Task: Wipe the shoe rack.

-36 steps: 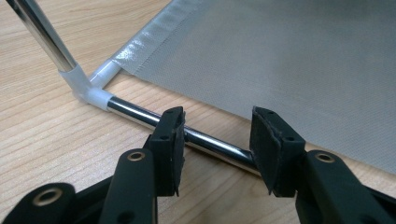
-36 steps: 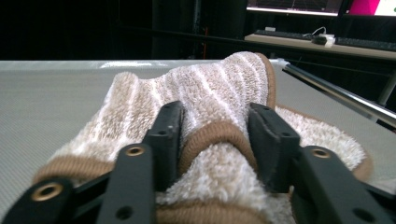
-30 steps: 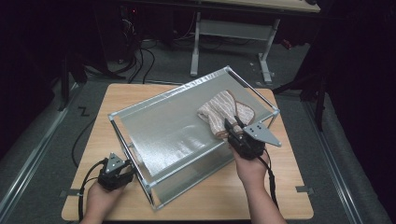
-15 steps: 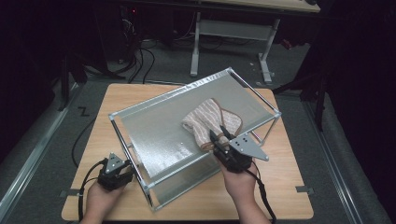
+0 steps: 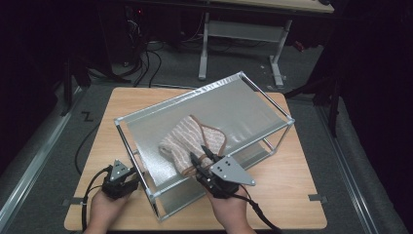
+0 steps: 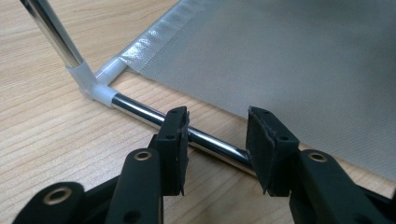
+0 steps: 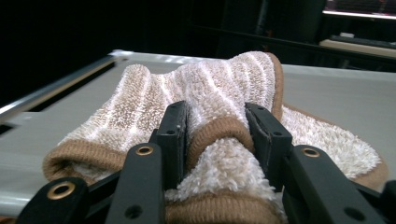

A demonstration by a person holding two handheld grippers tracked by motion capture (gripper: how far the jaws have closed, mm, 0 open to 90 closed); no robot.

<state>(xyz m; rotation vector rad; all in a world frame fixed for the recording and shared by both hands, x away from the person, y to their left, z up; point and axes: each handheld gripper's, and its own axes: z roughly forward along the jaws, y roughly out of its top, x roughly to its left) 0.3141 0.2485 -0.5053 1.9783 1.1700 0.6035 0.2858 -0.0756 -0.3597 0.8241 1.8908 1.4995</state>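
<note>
A striped beige towel (image 5: 187, 141), bunched and brown-edged, lies on the grey mesh top of a metal-framed rack (image 5: 253, 105), near that top's front edge. The rack stands on the wooden table (image 5: 292, 195), skewed to the table's edges.

The right tool (image 5: 200, 160) is held at the towel's near end. In the right gripper view a thick fold of towel (image 7: 219, 140) is seen pinched between the jaws, with both pads pressed into the pile; those jaws have just been opening a little, yet the fold is gripped. The left tool (image 5: 130, 176) is held at the rack's front left corner, low by the table's front edge. In the left gripper view its jaws are seen standing partly apart on either side of the chrome bottom rail (image 6: 154, 116), and no pad is seen pressing on it.

Several risks are judged from here. The bunched fold could slip out if the grip is loosened further. The towel's loops could catch on the frame's front rail as it is pulled. With the rail not clamped, the light rack could be dragged or tipped towards the table's front edge by the pull.
</note>
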